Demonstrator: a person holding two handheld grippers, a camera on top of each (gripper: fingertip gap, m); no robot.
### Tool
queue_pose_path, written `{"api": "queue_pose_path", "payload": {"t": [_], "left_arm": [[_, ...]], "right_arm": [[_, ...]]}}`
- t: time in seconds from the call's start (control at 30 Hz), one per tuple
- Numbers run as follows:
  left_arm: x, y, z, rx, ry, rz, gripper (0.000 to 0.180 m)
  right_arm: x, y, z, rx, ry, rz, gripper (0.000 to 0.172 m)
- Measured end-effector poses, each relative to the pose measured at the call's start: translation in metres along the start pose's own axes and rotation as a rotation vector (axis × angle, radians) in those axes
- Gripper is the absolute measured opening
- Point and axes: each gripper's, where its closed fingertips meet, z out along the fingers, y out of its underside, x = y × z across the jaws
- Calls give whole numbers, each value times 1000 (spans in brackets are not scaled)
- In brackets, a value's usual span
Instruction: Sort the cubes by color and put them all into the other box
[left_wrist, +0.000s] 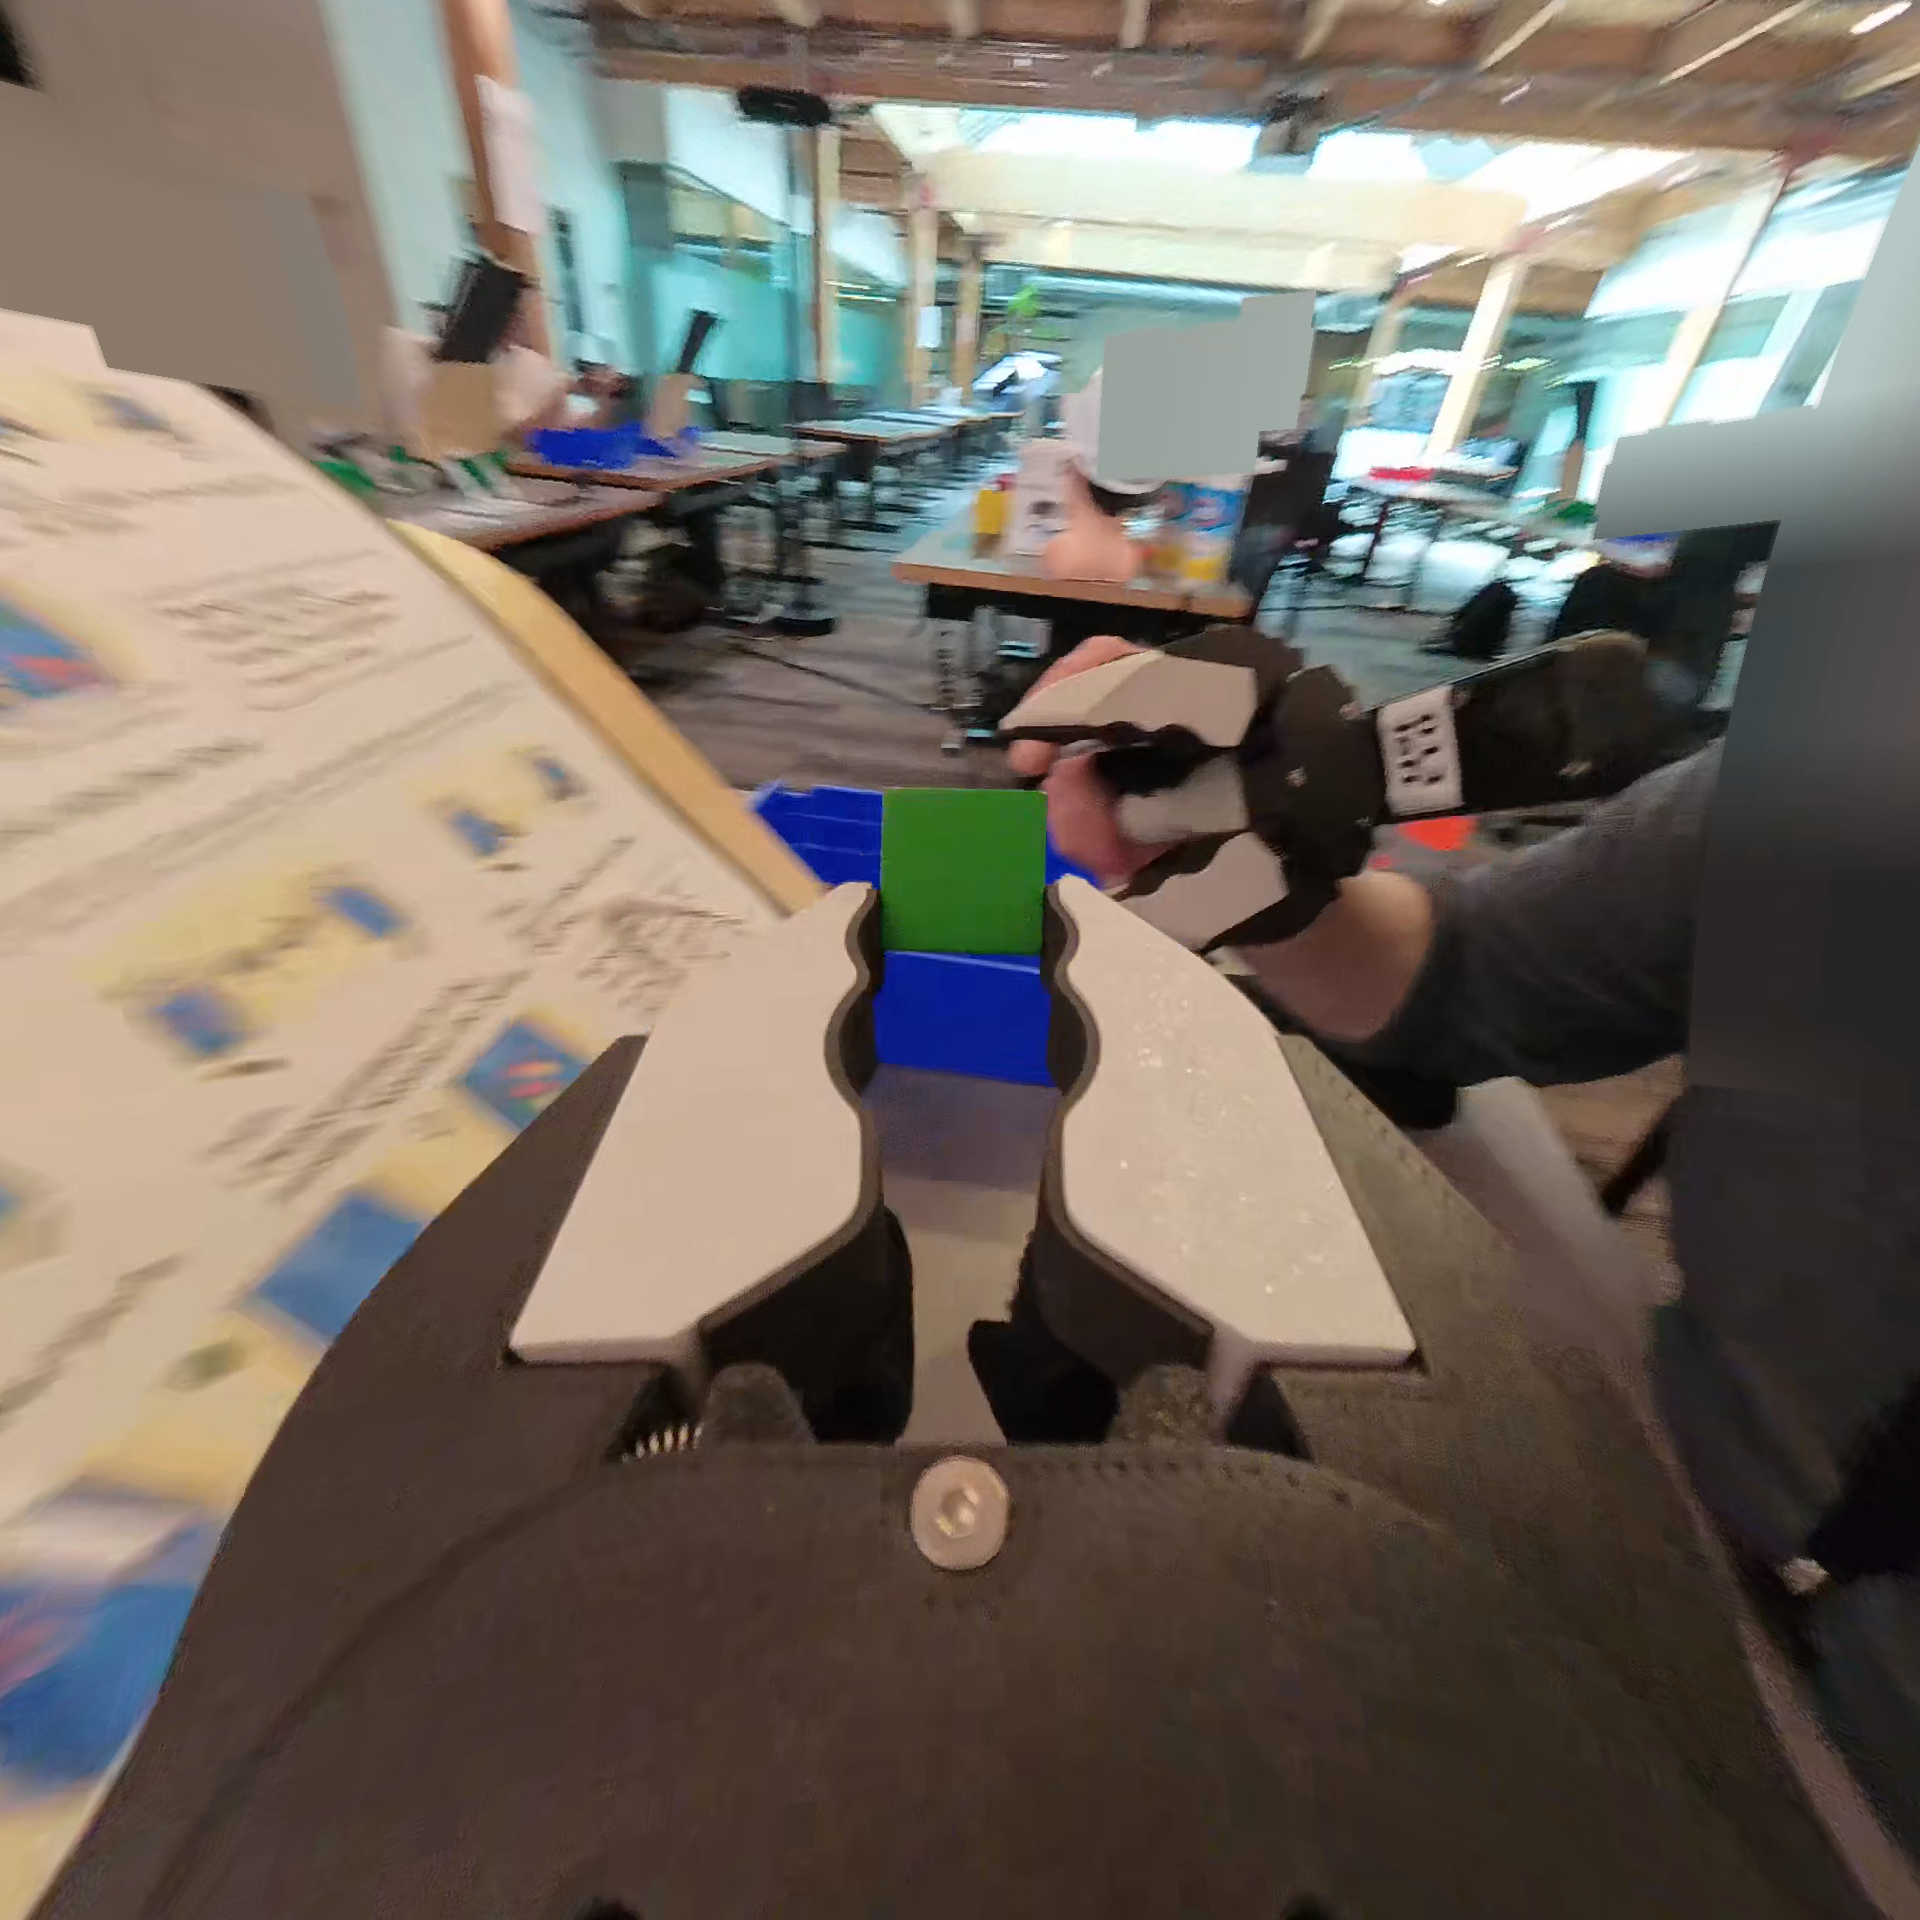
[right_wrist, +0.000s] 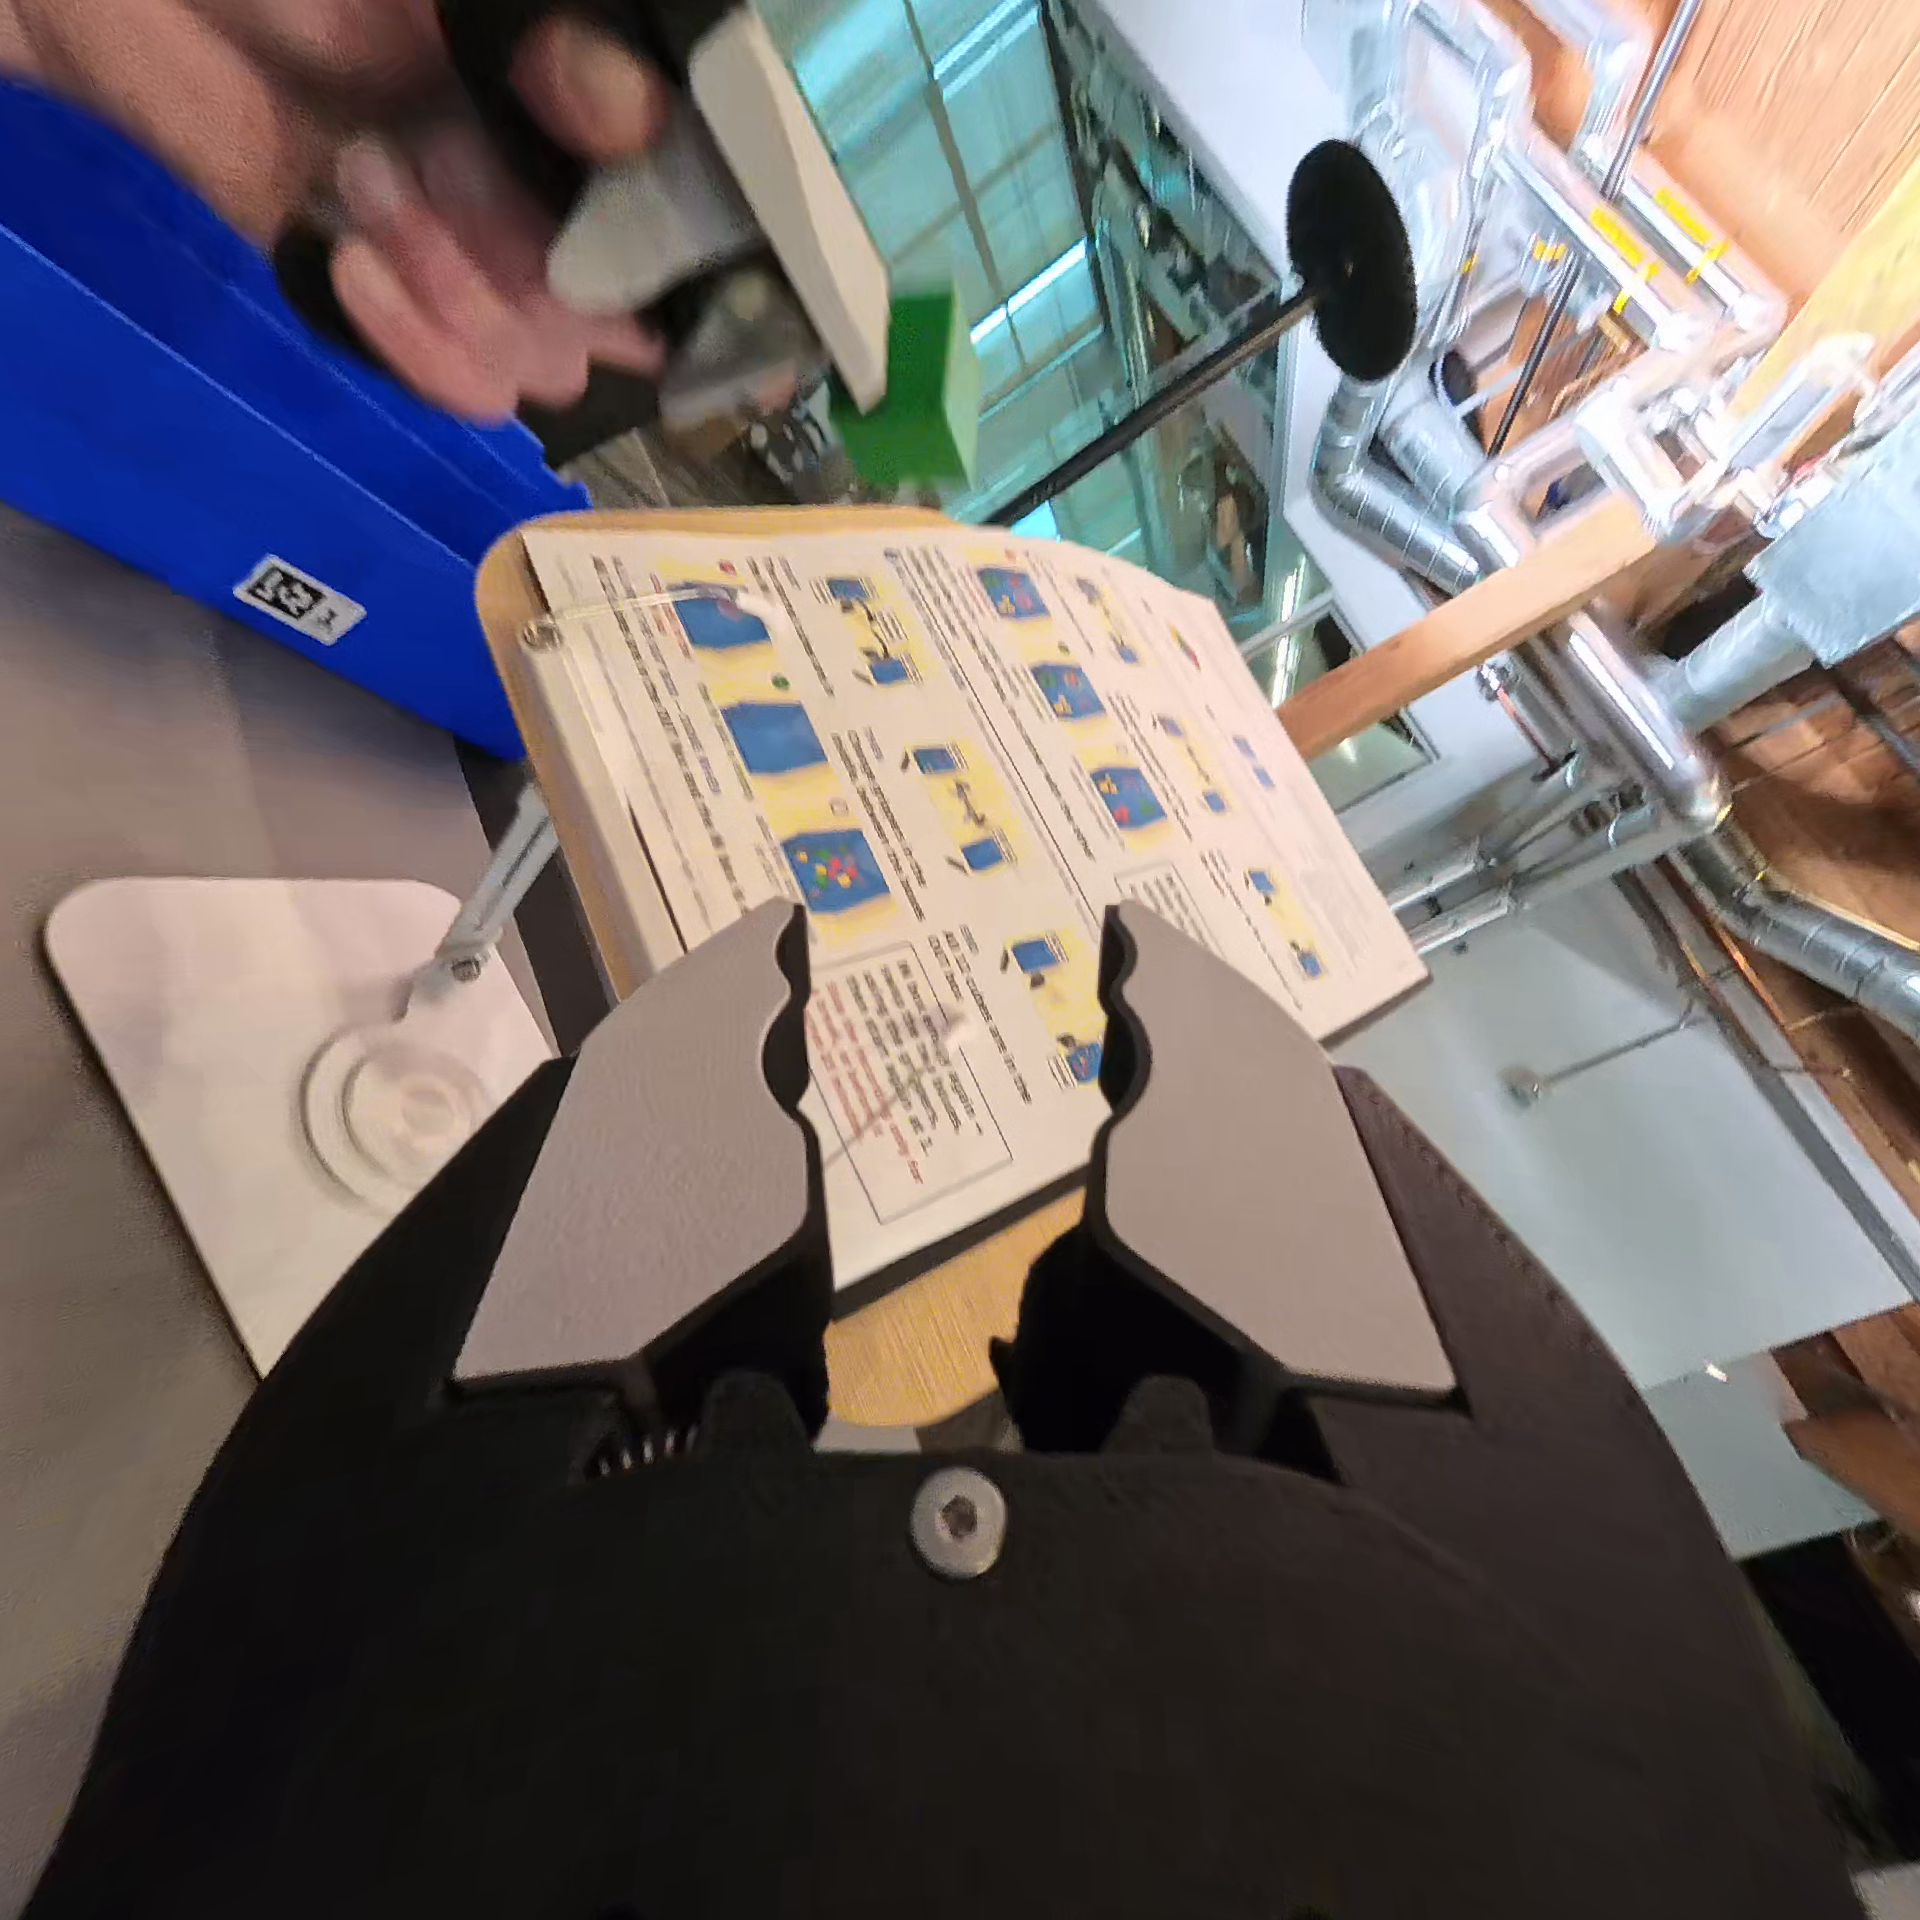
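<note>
Reading left to right from the blue box as landmark:
Instruction board (left_wrist: 260, 831): pale printed sheet on a tan wooden panel, standing left of the blue box (left_wrist: 810, 831); flat, matte, blurred.
Left gripper (left_wrist: 961, 914): grey scalloped fingers (left_wrist: 790, 1039) clenched on a green cube (left_wrist: 961, 868); both pads press its side faces.
Green cube: smooth, square-edged block, held up in front of the blue box rather than inside it.
Blue box: rigid plastic with ribbed walls, partly hidden behind the cube; which of the two boxes it is cannot be told.
Right gripper (right_wrist: 956, 987): jaws released and bare, seen right of the blue box from the left wrist view; it points at the instruction board.
Hazard 1: judged, the cube's slick faces could slip, since only the fingertips bear on it.
Hazard 2: judged, the two grippers, near each other at the box, could collide and knock the cube loose.
Hazard 3: judged, a release outside the matching colour group would spoil the sort.
</note>
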Motion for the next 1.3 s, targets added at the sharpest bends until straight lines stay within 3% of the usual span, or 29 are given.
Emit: {"api": "queue_pose_path", "payload": {"t": [0.13,0.3,0.43,0.67,0.77,0.97,1.1,1.23,1.3], "left_arm": [[36,19,43,16,190,-120,29],[52,36,66,17,279,-216,29],[55,40,72,34,308,-270,29],[46,26,58,58,263,-233,29],[26,9,32,55,146,-138,24],[-47,7,-44,-156,-287,71,19],[-95,21,-107,-302,-539,84,19],[-135,50,-157,-404,-671,-12,22],[-155,63,-181,-419,-743,-63,22]], "right_arm": [[-14,-13,3,57,-6,-4,56],[-20,-24,3,99,46,-51,49],[-22,-25,3,101,81,-93,29],[1,-15,-5,72,101,-95,28],[48,27,-15,-72,169,-70,28],[96,183,-48,-550,127,120,29],[84,262,-72,-781,43,246,29],[67,310,-84,-932,12,328,31],[61,327,-90,-987,13,362,42]]}}
